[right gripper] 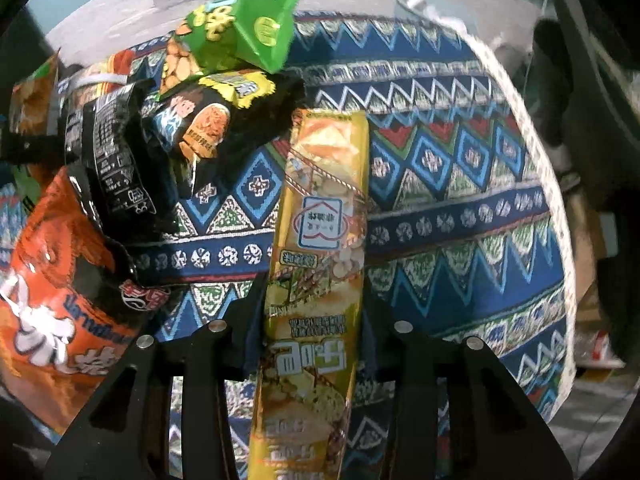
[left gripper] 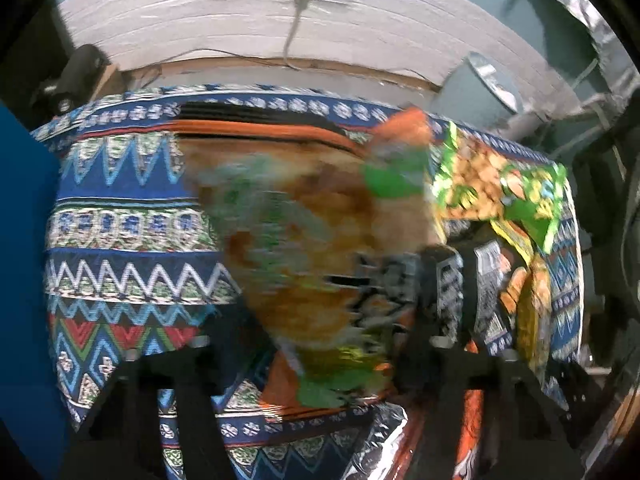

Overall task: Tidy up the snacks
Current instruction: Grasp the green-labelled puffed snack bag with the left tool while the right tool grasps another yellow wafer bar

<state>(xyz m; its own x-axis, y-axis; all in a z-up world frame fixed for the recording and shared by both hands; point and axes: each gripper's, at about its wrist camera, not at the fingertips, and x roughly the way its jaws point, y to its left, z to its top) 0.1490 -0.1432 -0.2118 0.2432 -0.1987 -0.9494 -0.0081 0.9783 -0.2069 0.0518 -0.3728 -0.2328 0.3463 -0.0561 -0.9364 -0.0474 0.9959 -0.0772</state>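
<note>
The right gripper (right gripper: 314,320) has its jaws clenched on a long yellow snack packet (right gripper: 324,216), held upright above the patterned tabletop (right gripper: 460,200); gripped near one end, the glossy sleeve could slip or swing into the heaped black packets (right gripper: 120,152) just beside it. The left gripper (left gripper: 316,356) appears to pinch a blurred orange-and-green bag (left gripper: 304,248) over the cloth, which might tear loose.

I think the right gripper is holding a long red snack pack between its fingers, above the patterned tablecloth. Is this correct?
Not quite: the snack pack is yellow, not red. The right wrist view shows it long and narrow, between the fingers of the right gripper, above the patterned tablecloth.
</note>
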